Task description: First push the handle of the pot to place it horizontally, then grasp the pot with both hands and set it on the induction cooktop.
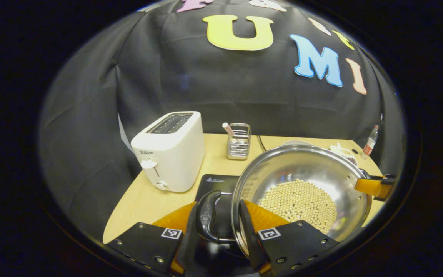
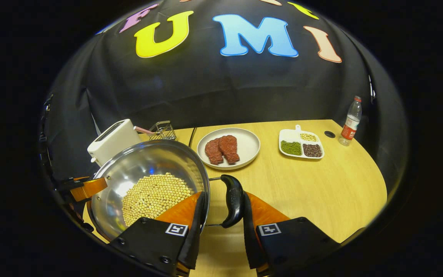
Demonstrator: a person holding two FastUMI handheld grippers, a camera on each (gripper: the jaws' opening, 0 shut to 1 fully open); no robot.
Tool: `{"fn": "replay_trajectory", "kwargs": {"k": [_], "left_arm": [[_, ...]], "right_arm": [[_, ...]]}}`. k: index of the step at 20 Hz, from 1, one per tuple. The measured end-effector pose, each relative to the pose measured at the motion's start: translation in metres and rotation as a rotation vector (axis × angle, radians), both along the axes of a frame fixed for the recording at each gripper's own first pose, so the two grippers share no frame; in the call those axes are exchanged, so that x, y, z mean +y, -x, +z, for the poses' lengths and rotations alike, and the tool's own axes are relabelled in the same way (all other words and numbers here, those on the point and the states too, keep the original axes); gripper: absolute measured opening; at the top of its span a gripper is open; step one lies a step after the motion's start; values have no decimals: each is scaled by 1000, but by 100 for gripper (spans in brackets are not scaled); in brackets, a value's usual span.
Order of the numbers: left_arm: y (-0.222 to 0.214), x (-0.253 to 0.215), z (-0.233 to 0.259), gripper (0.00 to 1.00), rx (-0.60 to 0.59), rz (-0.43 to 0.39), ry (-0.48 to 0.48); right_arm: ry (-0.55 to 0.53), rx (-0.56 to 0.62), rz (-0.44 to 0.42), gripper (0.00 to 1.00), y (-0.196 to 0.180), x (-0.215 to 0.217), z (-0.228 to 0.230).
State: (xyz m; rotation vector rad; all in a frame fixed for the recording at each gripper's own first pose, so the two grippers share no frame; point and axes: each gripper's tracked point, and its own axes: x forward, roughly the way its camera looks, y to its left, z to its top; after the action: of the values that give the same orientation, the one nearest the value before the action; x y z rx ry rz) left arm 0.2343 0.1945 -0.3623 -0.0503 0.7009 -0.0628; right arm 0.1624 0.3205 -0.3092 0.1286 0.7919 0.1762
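Wooden table (image 2: 313, 184) bears toaster (image 1: 169, 150); each tool (image 1: 223, 231) (image 2: 221, 223) seemingly clamps a pot (image 1: 302, 181) handle.

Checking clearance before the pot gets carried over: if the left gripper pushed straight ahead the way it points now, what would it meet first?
Probably the pot's black loop handle, already between the left gripper's fingers, with the steel pot of pale beans against the right one. Beyond it lies the black induction cooktop, then the wire utensil holder; depth is unclear.
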Motion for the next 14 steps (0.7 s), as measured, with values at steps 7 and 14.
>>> {"fn": "replay_trajectory", "kwargs": {"k": [7, 14], "left_arm": [[-8, 34, -16, 56, 8, -9, -24], [-15, 39, 22, 76, -128, 33, -77]], "right_arm": [[-27, 24, 6, 49, 1, 35, -10], [-37, -117, -17, 78, -12, 14, 32]]}}
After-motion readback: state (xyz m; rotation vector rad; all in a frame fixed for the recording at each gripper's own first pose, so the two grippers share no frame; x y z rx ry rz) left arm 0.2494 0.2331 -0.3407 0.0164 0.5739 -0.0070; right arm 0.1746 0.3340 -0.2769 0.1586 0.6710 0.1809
